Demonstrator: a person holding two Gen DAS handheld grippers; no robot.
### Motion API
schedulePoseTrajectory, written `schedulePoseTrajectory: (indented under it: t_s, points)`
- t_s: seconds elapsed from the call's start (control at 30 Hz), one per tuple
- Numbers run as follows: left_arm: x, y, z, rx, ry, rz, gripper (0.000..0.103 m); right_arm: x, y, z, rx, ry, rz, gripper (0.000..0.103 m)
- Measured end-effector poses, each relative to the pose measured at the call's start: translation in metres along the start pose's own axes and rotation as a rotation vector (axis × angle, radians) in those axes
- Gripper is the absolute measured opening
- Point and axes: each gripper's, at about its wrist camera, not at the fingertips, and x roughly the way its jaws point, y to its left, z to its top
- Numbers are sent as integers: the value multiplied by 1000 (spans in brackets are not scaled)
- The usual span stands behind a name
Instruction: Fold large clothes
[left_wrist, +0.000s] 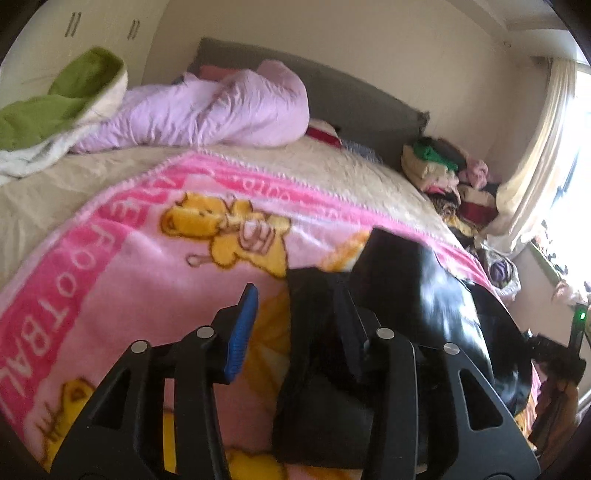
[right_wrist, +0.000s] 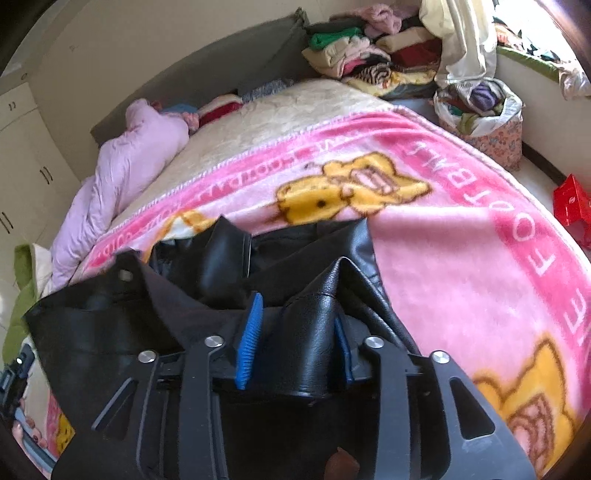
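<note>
Black leather jacket (right_wrist: 207, 258) bunched near pink blanket's (right_wrist: 461, 258) edge, between both grippers' fingers (right_wrist: 248, 343).

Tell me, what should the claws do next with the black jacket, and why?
Probably close the left claw on the black jacket. Its jaws are wide apart with fabric between them, and the right claw has a fold between its pads, so both could then lift and spread it over the pink blanket.

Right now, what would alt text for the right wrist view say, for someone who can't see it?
The right tongs, blue-padded, hold a fold of a black leather jacket spread on a pink teddy-bear blanket covering a bed. A rumpled lilac duvet lies at the left, and stacked clothes beyond the bed.
</note>
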Motion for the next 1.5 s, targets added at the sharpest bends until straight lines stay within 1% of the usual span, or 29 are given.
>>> schedulePoseTrajectory:
  t_s: [0.07, 0.1, 0.17, 0.2, 0.23, 0.37, 0.43, 0.47, 0.5, 0.6, 0.67, 0.7, 0.73, 0.77, 0.8, 0.87, 0.9, 0.93, 1.0, 1.07, 1.13, 1.2, 1.27, 1.33, 1.43, 1.47, 1.5]
  points:
    - [10, -2, -3, 17, 31, -17, 34, -3, 0, 2, 1, -19, 23, 50]
    - [14, -5, -4, 30, 41, -32, 34, -8, 0, 3, -10, -51, 15, 55]
    - [21, -10, -7, 52, 59, -52, 40, -20, 2, 7, -55, -110, -9, 61]
    - [25, -13, -9, 70, 72, -63, 45, -26, 2, 8, -80, -137, -16, 63]
    - [29, -16, -10, 84, 84, -68, 48, -30, 2, 10, -97, -149, -27, 65]
    - [43, -26, -18, 137, 126, -80, 52, -38, -10, 13, -142, -162, -80, 66]
    - [51, -30, -22, 167, 144, -78, 55, -35, -19, 13, -165, -128, -66, 67]
    - [53, -30, -24, 174, 150, -78, 55, -33, -19, 10, -177, -108, -61, 71]
    - [57, -31, -25, 180, 157, -77, 55, -24, -20, 9, -201, -71, -78, 74]
    - [65, -33, -28, 188, 168, -70, 54, -2, -15, 4, -251, -4, -108, 74]
    - [67, -35, -29, 194, 170, -61, 39, 15, -9, 4, -286, 24, -111, 74]
    - [68, -36, -29, 206, 172, -29, 25, 22, -6, 3, -300, 28, -115, 73]
    - [70, -36, -30, 216, 182, -5, 13, 28, -2, 3, -323, 29, -114, 70]
    - [70, -35, -30, 213, 187, -5, 10, 30, 0, 2, -332, 27, -114, 56]
    - [69, -32, -29, 202, 190, -17, 7, 33, 2, 0, -340, 18, -126, 39]
    - [64, -29, -25, 189, 179, -32, 5, 33, 1, -1, -329, 7, -127, 17]
    - [61, -29, -23, 188, 170, -30, 4, 29, -3, 0, -309, -14, -121, 12]
    - [56, -29, -21, 187, 155, -31, 3, 22, -6, 1, -284, -37, -109, 10]
    - [49, -33, -16, 189, 135, -31, 2, 12, -12, 6, -246, -73, -86, 8]
    - [43, -36, -11, 188, 120, -36, 2, 0, -19, 13, -200, -119, -42, 7]
    - [37, -40, -7, 191, 99, -43, 2, -8, -20, 20, -180, -151, -9, 7]
    - [35, -44, -4, 194, 81, -40, 2, -9, -17, 26, -174, -165, 0, 7]
    - [41, -45, 0, 190, 77, -22, 2, -5, -16, 32, -159, -164, -11, 7]
    - [53, -46, 4, 179, 84, -5, 2, 8, -16, 37, -136, -149, -37, 7]
    - [76, -43, 0, 175, 115, 36, 2, 45, -13, 31, -197, -35, -158, 10]
    - [83, -41, -3, 173, 133, 44, 3, 55, -13, 28, -218, 4, -176, 17]
    - [88, -38, -6, 169, 144, 54, 5, 59, -14, 27, -224, 17, -184, 27]
